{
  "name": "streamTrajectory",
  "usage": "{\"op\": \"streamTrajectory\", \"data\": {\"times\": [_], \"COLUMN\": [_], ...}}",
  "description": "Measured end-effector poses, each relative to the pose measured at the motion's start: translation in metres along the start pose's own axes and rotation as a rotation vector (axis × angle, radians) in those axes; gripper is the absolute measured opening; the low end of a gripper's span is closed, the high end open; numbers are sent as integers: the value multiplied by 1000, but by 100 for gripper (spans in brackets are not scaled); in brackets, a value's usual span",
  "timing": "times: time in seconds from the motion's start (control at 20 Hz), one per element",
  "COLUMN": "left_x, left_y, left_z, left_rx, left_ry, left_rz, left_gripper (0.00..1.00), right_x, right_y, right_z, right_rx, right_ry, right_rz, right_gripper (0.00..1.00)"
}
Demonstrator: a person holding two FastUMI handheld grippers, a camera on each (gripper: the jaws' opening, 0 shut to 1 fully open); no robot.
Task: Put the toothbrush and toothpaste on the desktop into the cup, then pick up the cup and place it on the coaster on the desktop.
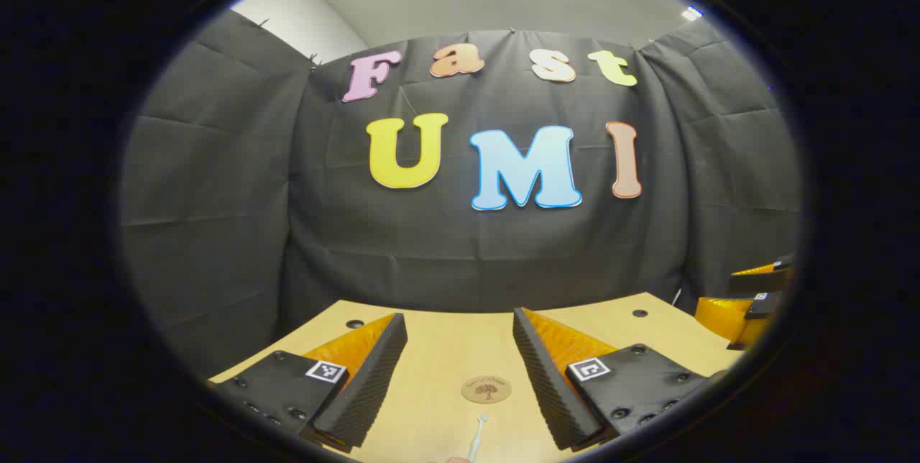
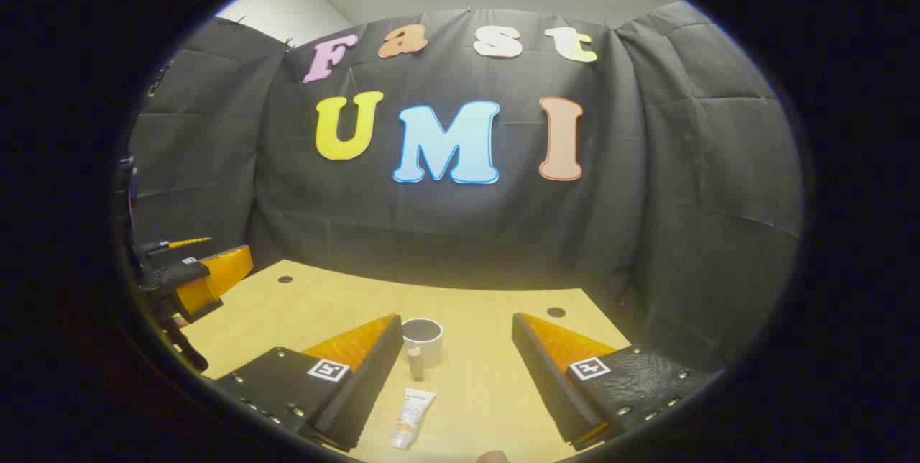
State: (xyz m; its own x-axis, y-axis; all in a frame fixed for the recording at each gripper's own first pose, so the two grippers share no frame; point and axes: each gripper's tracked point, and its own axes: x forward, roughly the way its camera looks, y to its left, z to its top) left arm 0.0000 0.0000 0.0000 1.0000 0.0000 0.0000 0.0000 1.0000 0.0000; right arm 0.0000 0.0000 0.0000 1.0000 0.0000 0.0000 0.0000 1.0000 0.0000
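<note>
While you hold both grippers above the pale wooden worktop (image 1: 445,337), neither has hold of anything. In the left gripper view, your left gripper (image 1: 460,384) stands wide open, its two fingers spread well apart over bare wood. Between them, nearer the right finger, lies the round brown cork coaster with a tree mark (image 1: 486,389), flat on the worktop. Just below the coaster, at the bottom edge, the white toothbrush (image 1: 477,436) lies on the wood with its head pointing up toward the coaster; its handle runs out of sight. At the far right edge of that view you can see the other gripper (image 1: 755,305), held off beyond the worktop's right side.

In the right gripper view, the other gripper (image 2: 190,280) shows at the far left edge, over the worktop's left side. Your right gripper (image 2: 460,377) is likewise wide open and empty. Between its fingers, close to the left one, the white cylindrical cup (image 2: 422,339) stands upright on the worktop, its dark inside showing. Just in front of the cup a small pale cap-like piece (image 2: 415,361) stands on the wood; what it is cannot be told. Nearer you, the white toothpaste tube with orange print (image 2: 411,416) lies flat, apart from the cup.
</note>
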Motion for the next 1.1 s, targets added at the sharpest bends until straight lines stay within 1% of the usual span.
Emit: {"op": "streamTrajectory", "data": {"times": [0.1,0.15,0.25,0.35,0.4,0.45,0.55,0.6,0.65,0.75,0.85,0.95,1.0,1.1], "left_x": [0,1,2,2,3,2,4,5,5,9,12,18,20,22], "left_y": [1,3,4,3,3,5,5,6,7,9,10,8,7,6], "left_z": [-4,-4,-3,-2,-2,-3,-7,-9,-9,-12,-16,-28,-34,-48], "left_rx": [-3,-4,-2,2,4,6,4,1,-1,-1,-1,-5,-14,-31], "left_ry": [8,11,11,9,7,8,18,22,24,28,38,76,101,149], "left_rz": [1,3,5,0,-3,-4,-9,-12,-13,-13,-19,-26,-34,-47], "left_gripper": [96,99,98,99,96,99,99,96,99,99,99,99,94,94], "right_x": [1,3,3,5,6,7,9,9,10,11,17,21,24,31], "right_y": [0,-1,2,8,10,13,18,21,23,29,30,32,37,41], "right_z": [-1,-1,-3,-4,-5,-4,-6,-7,-8,-9,-15,-26,-32,-47], "right_rx": [-14,-18,-19,-13,-14,-19,-29,-32,-32,-35,-43,-48,-41,-20], "right_ry": [9,11,20,20,20,21,27,32,39,50,78,130,152,207], "right_rz": [-9,-15,-19,-13,-10,-8,2,7,12,21,13,7,16,28], "right_gripper": [95,95,95,95,95,95,95,95,95,95,95,95,95,95]}}
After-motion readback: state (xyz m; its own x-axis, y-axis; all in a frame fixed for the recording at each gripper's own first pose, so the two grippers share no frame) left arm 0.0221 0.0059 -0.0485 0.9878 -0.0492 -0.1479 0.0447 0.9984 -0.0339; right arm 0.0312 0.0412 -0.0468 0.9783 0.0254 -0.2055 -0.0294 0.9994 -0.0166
